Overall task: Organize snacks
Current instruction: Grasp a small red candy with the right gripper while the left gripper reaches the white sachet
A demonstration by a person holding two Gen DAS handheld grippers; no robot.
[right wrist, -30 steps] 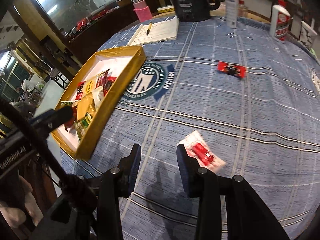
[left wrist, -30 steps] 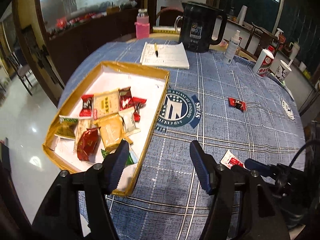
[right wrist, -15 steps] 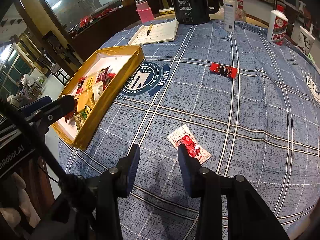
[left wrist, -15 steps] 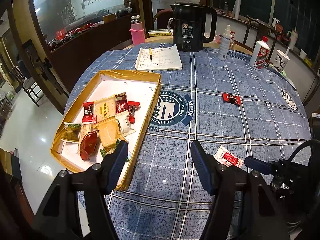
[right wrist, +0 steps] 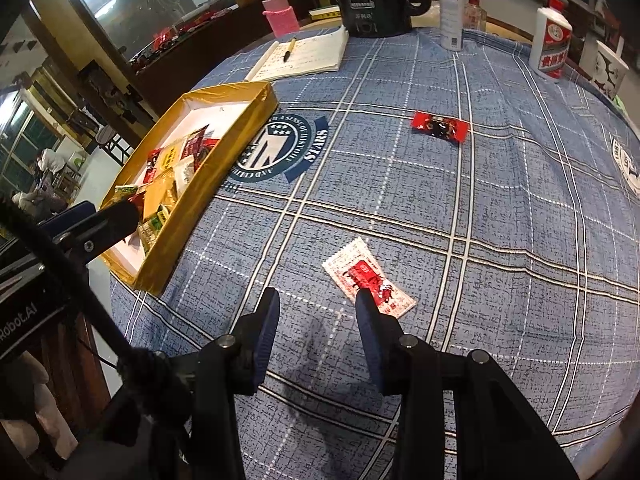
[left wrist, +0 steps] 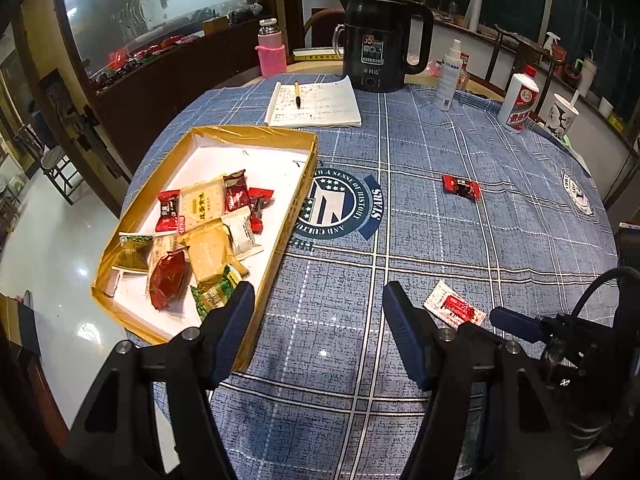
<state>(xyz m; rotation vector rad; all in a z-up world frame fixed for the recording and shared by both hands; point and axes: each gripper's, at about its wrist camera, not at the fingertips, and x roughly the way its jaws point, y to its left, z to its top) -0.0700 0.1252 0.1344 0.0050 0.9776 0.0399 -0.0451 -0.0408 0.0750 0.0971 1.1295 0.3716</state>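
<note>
A gold-rimmed tray (left wrist: 248, 134) (right wrist: 236, 92) on the left of the blue checked tablecloth holds several wrapped snacks (left wrist: 204, 240). Two snacks lie loose on the cloth: a white-and-red packet (left wrist: 454, 308) (right wrist: 368, 278) near me and a red candy (left wrist: 460, 186) (right wrist: 438, 126) farther out. My left gripper (left wrist: 319, 300) hovers open and empty beside the tray's near right corner. My right gripper (right wrist: 317, 300) is open above the cloth with nothing between its fingers. The packet lies just past its right fingertip (right wrist: 364, 304), which covers one edge of it.
At the table's far side stand a black kettle (left wrist: 380, 40), an open notebook with a pen (left wrist: 316, 102), a pink bottle (left wrist: 271, 50), a spray bottle (left wrist: 450, 76), a white bottle (left wrist: 520, 100) and a paper cup (left wrist: 564, 114). The table edge drops off to the left of the tray.
The left gripper has drawn back from over the tray's inside to its near right corner. The packet now sits closer to the right gripper's right fingertip. Both stay open.
</note>
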